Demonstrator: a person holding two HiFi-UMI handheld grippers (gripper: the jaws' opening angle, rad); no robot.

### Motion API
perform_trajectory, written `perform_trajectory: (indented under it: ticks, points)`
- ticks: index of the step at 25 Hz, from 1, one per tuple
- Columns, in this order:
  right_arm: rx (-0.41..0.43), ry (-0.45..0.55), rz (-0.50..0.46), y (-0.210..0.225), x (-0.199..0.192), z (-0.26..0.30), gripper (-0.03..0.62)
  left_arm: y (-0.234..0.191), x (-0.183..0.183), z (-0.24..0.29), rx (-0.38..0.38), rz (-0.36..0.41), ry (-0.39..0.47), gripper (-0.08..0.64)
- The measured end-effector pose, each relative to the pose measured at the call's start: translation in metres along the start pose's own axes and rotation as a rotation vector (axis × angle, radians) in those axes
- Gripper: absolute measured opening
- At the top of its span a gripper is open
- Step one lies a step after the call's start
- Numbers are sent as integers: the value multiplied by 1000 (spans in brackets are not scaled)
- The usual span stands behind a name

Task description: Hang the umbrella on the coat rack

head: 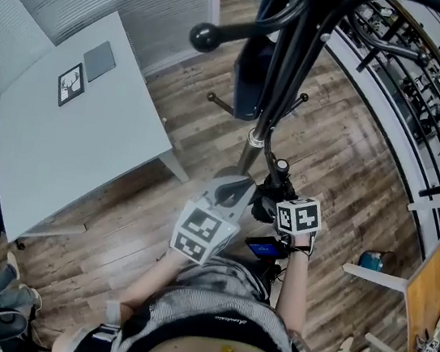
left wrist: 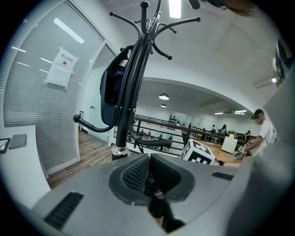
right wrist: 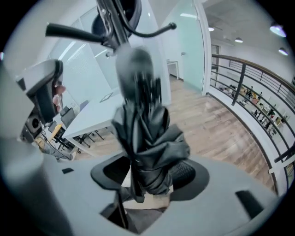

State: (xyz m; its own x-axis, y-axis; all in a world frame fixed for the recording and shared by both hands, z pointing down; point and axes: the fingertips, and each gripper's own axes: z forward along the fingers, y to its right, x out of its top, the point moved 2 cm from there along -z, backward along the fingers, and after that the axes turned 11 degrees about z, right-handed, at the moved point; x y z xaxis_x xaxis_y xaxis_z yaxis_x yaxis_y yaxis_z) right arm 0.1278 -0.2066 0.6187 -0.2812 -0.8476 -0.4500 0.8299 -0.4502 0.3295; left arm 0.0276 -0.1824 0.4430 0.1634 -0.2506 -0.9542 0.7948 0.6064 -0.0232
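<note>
A black coat rack [head: 289, 67] rises right in front of me, with curved hooks at its top [left wrist: 152, 23] and a dark blue bag [head: 251, 69] hanging on it. My right gripper [head: 271, 210] is shut on a folded black umbrella [right wrist: 147, 138], held close to the rack's pole. The umbrella's handle end [head: 281, 166] points up toward the rack and is blurred in the right gripper view. My left gripper [head: 230, 191] hovers beside it on the left. Its ribbed pads [left wrist: 136, 173] are together with nothing between them. The rack's pole [left wrist: 131, 92] stands just ahead of it.
A white table [head: 71, 132] with a marker card [head: 71, 84] and a grey pad [head: 99, 61] stands to the left. A black railing [head: 414, 85] curves along the right. A wooden panel [head: 434, 277] and a small blue object [head: 371, 259] are at right. People [left wrist: 262, 129] stand far off.
</note>
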Motion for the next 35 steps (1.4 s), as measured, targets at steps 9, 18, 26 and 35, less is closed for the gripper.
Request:
perform_trajectory:
  ticks: [9,18,26,35]
  points:
    - [66,211,-33,-26,37,-33,240,2,1,1,-8,-1,7,14]
    - [79,299,-100,-46,49,-49,236,2,2,-3,-8,-20,35,14]
    - [63,375,-113,-52,52,-58,233,3,-4,-6,-16,-29,20,14]
    - [77,494,-147,-60,59,-70,186,1,-7,-4,-25,-47,17,14]
